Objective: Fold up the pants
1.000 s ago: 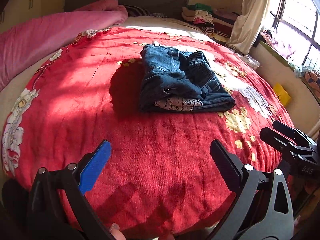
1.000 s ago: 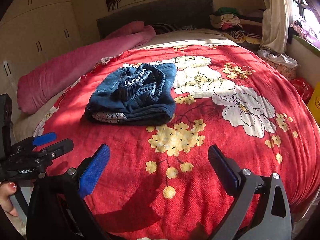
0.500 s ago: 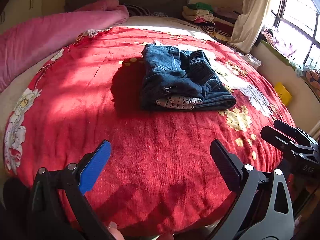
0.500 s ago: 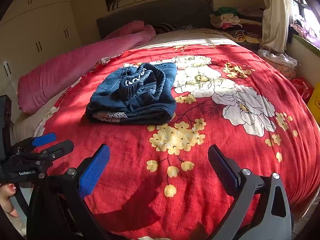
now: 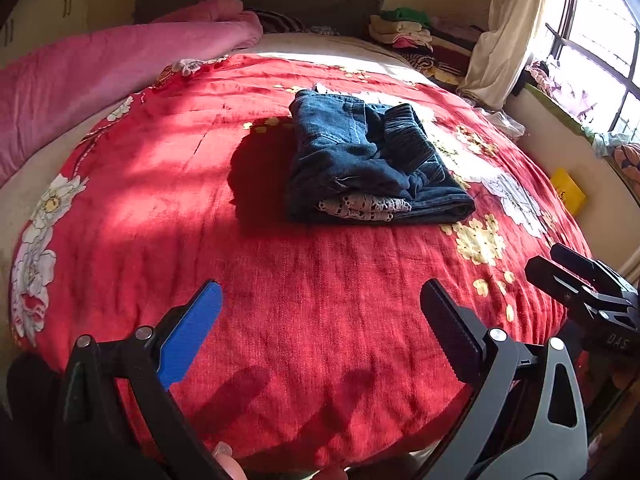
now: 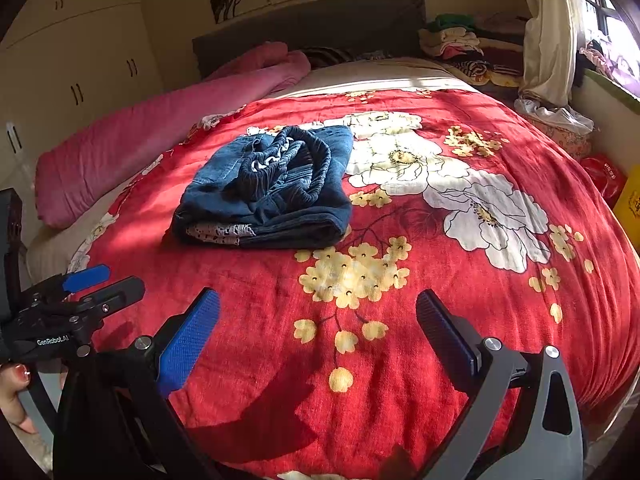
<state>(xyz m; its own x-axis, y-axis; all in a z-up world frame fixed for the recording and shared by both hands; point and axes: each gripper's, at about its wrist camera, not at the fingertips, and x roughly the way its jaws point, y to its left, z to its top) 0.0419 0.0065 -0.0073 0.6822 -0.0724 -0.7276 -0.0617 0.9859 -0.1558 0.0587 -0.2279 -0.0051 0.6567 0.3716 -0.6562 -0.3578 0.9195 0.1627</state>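
The folded jeans lie on the red floral blanket; left gripper and right gripper hover near its front edge, both spread apart and holding nothing

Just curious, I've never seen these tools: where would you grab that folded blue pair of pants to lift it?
Probably the thick folded edge of the pants nearest the right hand-held gripper, coming in low from the front. There the layers stack into one rounded roll, whereas the top is loose, bunched waistband.

1. Left claw: jaws spread wide, nothing between them, held low and level.
2. Right claw: jaws spread wide, empty, level beside the left.
3. Fingers grip the left handle.
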